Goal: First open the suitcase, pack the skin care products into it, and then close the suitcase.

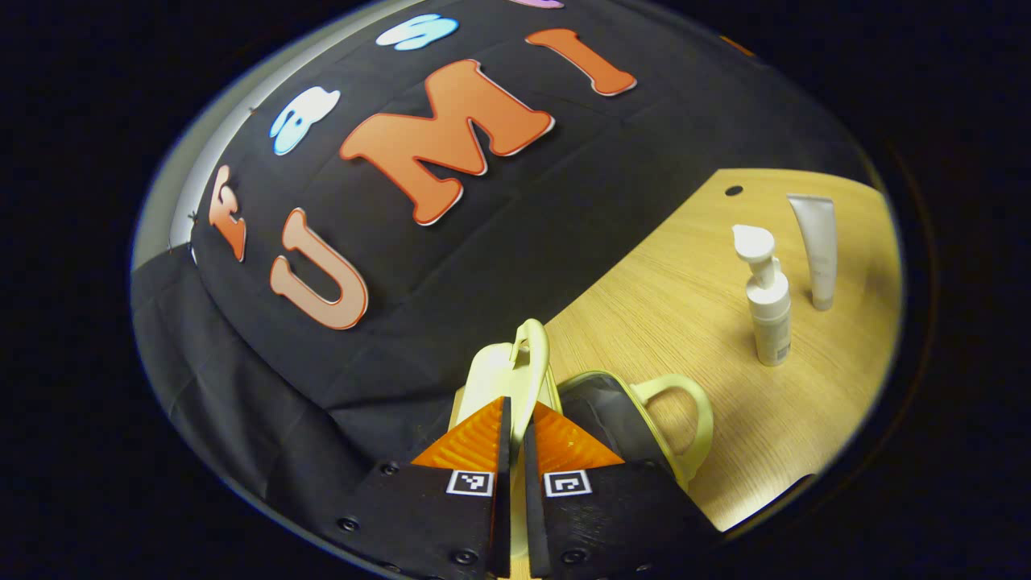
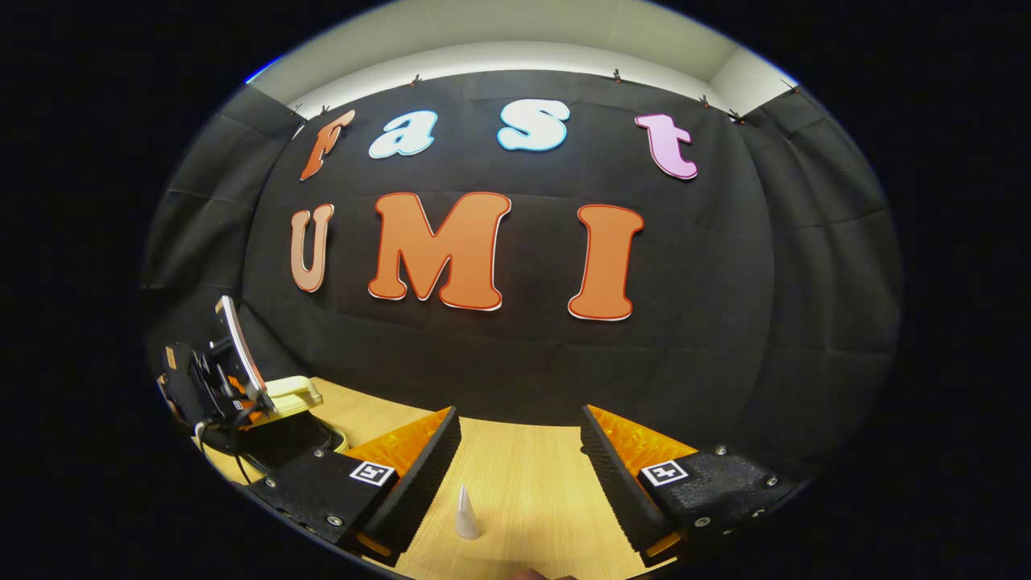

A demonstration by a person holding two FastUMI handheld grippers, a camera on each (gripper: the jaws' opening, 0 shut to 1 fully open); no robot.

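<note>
left gripper [image 1: 515, 419] clamped on the pale yellow suitcase [image 1: 620, 411] lid handle at the table [image 1: 685, 322] edge by the wall. right gripper [image 2: 519, 451] wide apart, holding nothing. pump bottle [image 1: 769, 306] and tube [image 1: 817, 250] upright nearby, labels too small to read.

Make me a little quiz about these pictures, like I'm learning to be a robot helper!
1. Fill in: the white pump bottle and the white squeeze tube both stand upright on the light wooden ____.
2. What is the left gripper shut on? A: the white pump bottle. B: the pale yellow suitcase handle. C: the white squeeze tube.
3. True or false: the right gripper is shut.

Key: 1 table; 2 B; 3 false, its fingers stand wide apart.
</note>
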